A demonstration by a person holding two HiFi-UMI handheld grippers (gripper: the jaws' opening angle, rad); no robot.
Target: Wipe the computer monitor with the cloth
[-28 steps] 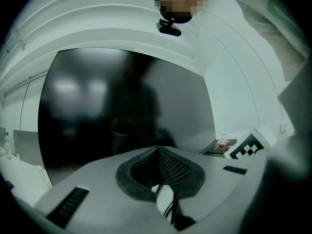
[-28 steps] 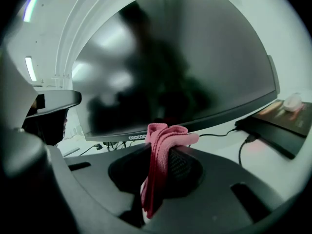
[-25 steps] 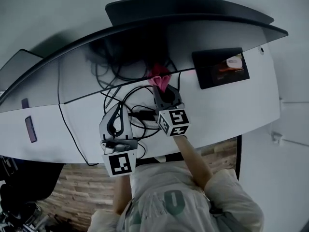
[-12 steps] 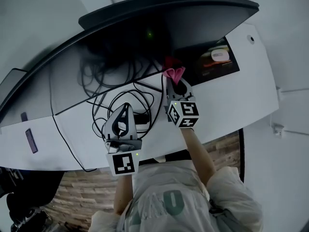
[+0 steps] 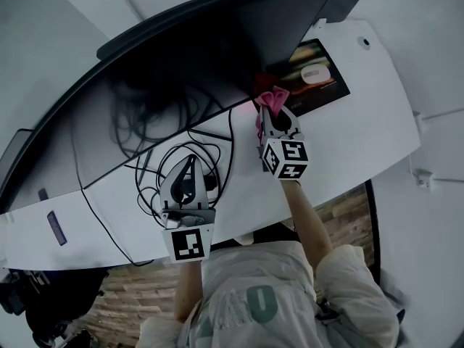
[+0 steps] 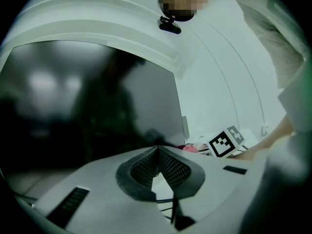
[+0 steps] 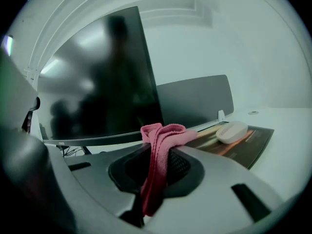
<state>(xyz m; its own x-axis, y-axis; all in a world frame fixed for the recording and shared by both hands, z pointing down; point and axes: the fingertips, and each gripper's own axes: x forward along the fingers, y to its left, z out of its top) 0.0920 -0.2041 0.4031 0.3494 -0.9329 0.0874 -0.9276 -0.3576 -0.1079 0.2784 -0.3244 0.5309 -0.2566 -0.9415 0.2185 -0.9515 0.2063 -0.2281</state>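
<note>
Your right tool [image 5: 273, 116] is clamped on the pink cloth [image 5: 271, 98]. In the right gripper view the cloth is folded into a thick strip that runs down between the two jaws, and a rounded bunch of it sticks out past the tips. From your head view, that bunch sits right at the lower edge of the monitor [image 5: 181, 71], toward the screen's right-hand part. You cannot tell from any view whether the cloth actually touches the screen.

The monitor is wide, dark and curved, and stands along the far side of the white bench [image 5: 348, 136]. Its screen is off and shows only dim reflections.

Your left tool [image 5: 189, 162] has its jaws together at the tips with nothing between them. It is held low over the bench, well to the left of the right tool and nearer to you. It points toward the monitor, above a tangle of black cables [image 5: 156, 158] that loops across the bench in front of the screen.

To the right of the cloth, a white mouse [image 5: 312, 72] rests on a dark mouse pad [image 5: 332, 87] that lies flat on the bench, just beside the monitor's right end.
</note>
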